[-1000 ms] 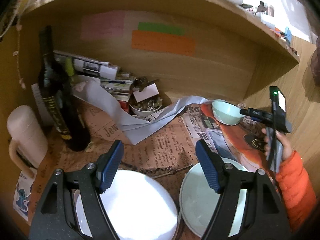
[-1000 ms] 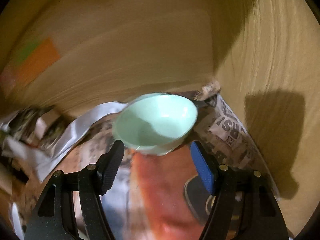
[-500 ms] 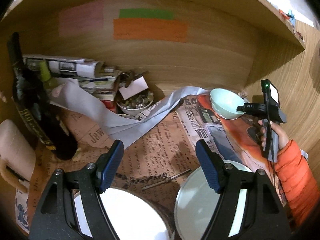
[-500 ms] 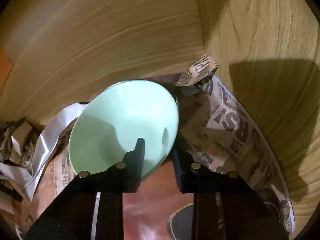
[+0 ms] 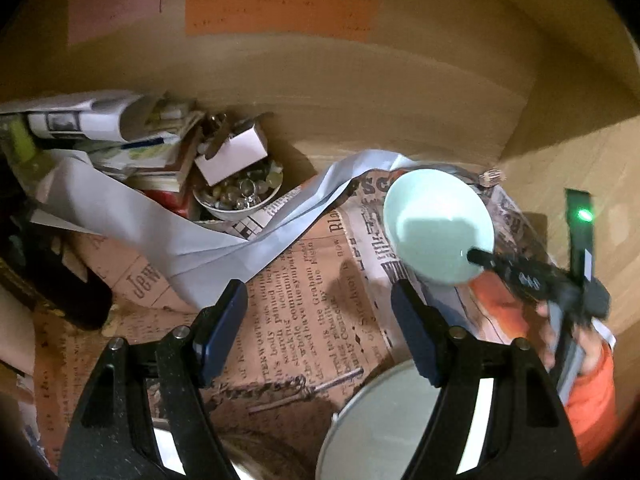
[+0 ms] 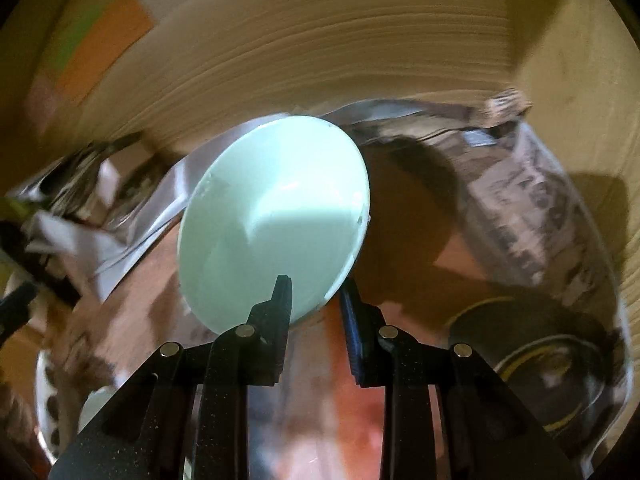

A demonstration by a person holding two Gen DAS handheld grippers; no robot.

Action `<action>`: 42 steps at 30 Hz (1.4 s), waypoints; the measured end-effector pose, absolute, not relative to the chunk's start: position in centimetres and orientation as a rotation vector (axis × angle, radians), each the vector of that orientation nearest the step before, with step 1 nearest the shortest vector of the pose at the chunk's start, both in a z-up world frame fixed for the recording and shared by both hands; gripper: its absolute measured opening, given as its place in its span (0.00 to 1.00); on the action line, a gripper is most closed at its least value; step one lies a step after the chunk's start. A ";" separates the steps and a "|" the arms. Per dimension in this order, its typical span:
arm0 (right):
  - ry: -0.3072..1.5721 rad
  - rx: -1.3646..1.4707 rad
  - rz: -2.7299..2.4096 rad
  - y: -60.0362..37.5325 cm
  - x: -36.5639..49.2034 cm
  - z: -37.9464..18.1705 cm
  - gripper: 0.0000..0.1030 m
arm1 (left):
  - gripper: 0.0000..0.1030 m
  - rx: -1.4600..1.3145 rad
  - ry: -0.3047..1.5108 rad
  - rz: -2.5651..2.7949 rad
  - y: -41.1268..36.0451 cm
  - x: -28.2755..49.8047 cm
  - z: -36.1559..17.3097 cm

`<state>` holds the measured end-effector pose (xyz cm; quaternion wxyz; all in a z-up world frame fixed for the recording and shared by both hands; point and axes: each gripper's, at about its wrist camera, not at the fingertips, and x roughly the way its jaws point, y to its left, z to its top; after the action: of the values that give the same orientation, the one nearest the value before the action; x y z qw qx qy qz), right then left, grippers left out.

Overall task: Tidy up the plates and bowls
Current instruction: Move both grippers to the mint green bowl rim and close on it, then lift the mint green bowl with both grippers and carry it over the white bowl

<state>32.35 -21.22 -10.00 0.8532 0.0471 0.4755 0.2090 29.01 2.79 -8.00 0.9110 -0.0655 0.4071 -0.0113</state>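
Note:
A mint-green bowl (image 6: 276,220) hangs tilted above the newspaper, and my right gripper (image 6: 314,292) is shut on its near rim, one finger inside and one outside. In the left wrist view the same bowl (image 5: 436,224) sits at right with the right gripper (image 5: 478,258) biting its edge, held by a hand in an orange sleeve. My left gripper (image 5: 316,328) stands open with nothing between its fingers, over the newspaper. Just below it lie a pale green plate (image 5: 384,432) and the edge of a white plate (image 5: 164,452).
The wooden shelf nook is lined with newspaper (image 5: 288,300). A white bowl of trinkets (image 5: 240,196), stacked papers and a dark bottle (image 5: 60,288) crowd the back left. A dark round disc (image 6: 540,352) lies at right, near the wooden side wall.
The right gripper closed on the mint bowl's rim and raised it, tilting it. The left gripper moved forward into the nook, so the two plates slid toward the bottom edge.

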 end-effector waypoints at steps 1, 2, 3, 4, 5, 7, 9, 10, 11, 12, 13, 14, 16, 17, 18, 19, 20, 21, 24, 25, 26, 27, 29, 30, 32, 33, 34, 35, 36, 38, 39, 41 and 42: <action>1.006 0.095 0.458 -21.0 32.1 -9.9 0.22 | 0.72 -0.134 0.848 -0.017 2.8 29.4 -8.2; 1.012 0.084 0.482 -20.6 32.0 -9.9 0.22 | 0.72 -0.133 0.863 -0.010 2.8 30.1 -8.5; 1.018 0.069 0.507 -20.2 31.6 -9.9 0.22 | 0.72 -0.134 0.873 -0.006 2.8 30.3 -8.7; 1.026 0.056 0.530 -19.7 31.3 -10.0 0.22 | 0.72 -0.138 0.889 -0.002 2.8 30.9 -9.1; 1.032 0.050 0.545 -19.0 31.9 -10.3 0.22 | 0.72 -0.141 0.902 0.002 2.9 31.3 -9.4; 1.044 0.049 0.575 -18.5 32.9 -10.7 0.22 | 0.72 -0.157 0.937 0.013 3.2 32.4 -10.1; 1.043 0.059 0.587 -18.4 32.8 -10.8 0.25 | 0.72 -0.179 0.969 0.018 3.5 33.4 -10.7; 1.039 0.056 0.581 -18.0 33.0 -11.0 0.28 | 0.72 -0.191 0.986 0.020 3.6 33.9 -11.0; 1.030 0.055 0.570 -18.2 33.2 -10.9 0.32 | 0.72 -0.198 0.997 0.021 3.6 34.3 -11.2; 1.018 0.059 0.565 -18.3 33.2 -11.0 0.33 | 0.72 -0.201 1.007 0.020 3.6 34.7 -11.3; 1.017 0.057 0.565 -18.2 33.5 -10.7 0.33 | 0.72 -0.200 1.015 0.023 3.5 35.0 -11.4; 1.016 0.058 0.561 -18.2 33.7 -10.8 0.33 | 0.72 -0.198 1.019 0.023 3.4 35.3 -11.5; 1.013 0.075 0.555 -18.3 34.2 -11.0 0.33 | 0.72 -0.196 1.026 0.015 3.0 35.6 -11.4; 1.011 0.085 0.553 -17.8 34.5 -11.1 0.33 | 0.72 -0.190 1.025 0.009 2.8 35.7 -11.4; 1.008 0.096 0.547 -18.0 34.8 -11.2 0.33 | 0.72 -0.180 1.021 0.004 2.5 35.8 -11.3; 1.006 0.108 0.542 -18.1 34.9 -11.2 0.33 | 0.72 -0.172 1.018 -0.001 2.2 36.0 -11.2; 1.003 0.124 0.542 -18.3 35.1 -11.3 0.33 | 0.72 -0.167 1.018 -0.004 2.0 36.2 -11.2; 1.000 0.134 0.541 -18.4 35.2 -11.4 0.33 | 0.71 -0.160 1.017 -0.004 1.7 36.4 -11.2; 0.979 0.172 0.534 -18.9 35.5 -11.2 0.33 | 0.60 -0.144 1.034 -0.013 0.9 37.7 -11.6; 0.975 0.182 0.535 -19.0 35.5 -11.1 0.33 | 0.57 -0.143 1.045 -0.020 0.7 38.0 -11.8; 0.973 0.191 0.539 -19.2 35.6 -11.1 0.33 | 0.53 -0.144 1.056 -0.026 0.5 38.3 -12.1; 0.970 0.196 0.538 -19.2 35.6 -11.1 0.33 | 0.48 -0.145 1.068 -0.030 0.4 38.6 -12.3; 0.971 0.190 0.535 -19.2 35.7 -11.2 0.33 | 0.38 -0.148 1.089 -0.036 0.0 39.2 -12.9; 0.977 0.188 0.536 -19.1 35.8 -11.4 0.33 | 0.32 -0.148 1.099 -0.039 -0.1 39.5 -13.1; 0.983 0.191 0.542 -19.1 35.9 -11.6 0.28 | 0.24 -0.149 1.113 -0.049 -0.5 39.9 -13.6; 0.987 0.190 0.544 -19.0 36.0 -11.7 0.25 | 0.18 -0.148 1.114 -0.051 -0.7 40.0 -13.7; 0.991 0.189 0.549 -18.9 36.1 -11.9 0.20 | 0.14 -0.145 1.113 -0.057 -0.9 40.1 -13.8; 0.991 0.190 0.553 -18.9 36.1 -11.9 0.20 | 0.09 -0.142 1.113 -0.061 -1.0 40.1 -13.8; 0.987 0.186 0.553 -18.8 36.1 -11.9 0.20 | 0.08 -0.137 1.112 -0.067 -1.2 40.1 -13.8; 0.980 0.179 0.551 -18.7 35.9 -11.9 0.20 | 0.08 -0.112 1.109 -0.057 -1.5 40.1 -13.8; 0.976 0.177 0.547 -18.7 35.9 -11.9 0.20 | 0.08 -0.100 1.109 -0.056 -1.6 40.1 -13.8; 0.975 0.169 0.544 -18.6 35.7 -11.9 0.20 | 0.08 -0.093 1.108 -0.051 -1.8 40.2 -13.7; 0.975 0.166 0.544 -18.6 35.7 -11.9 0.20 | 0.08 -0.091 1.109 -0.049 -1.8 40.2 -13.8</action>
<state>35.66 -18.61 -11.87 0.8448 0.0788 0.4622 0.2580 40.18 -1.79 -13.76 0.8490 -0.0433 0.5261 -0.0233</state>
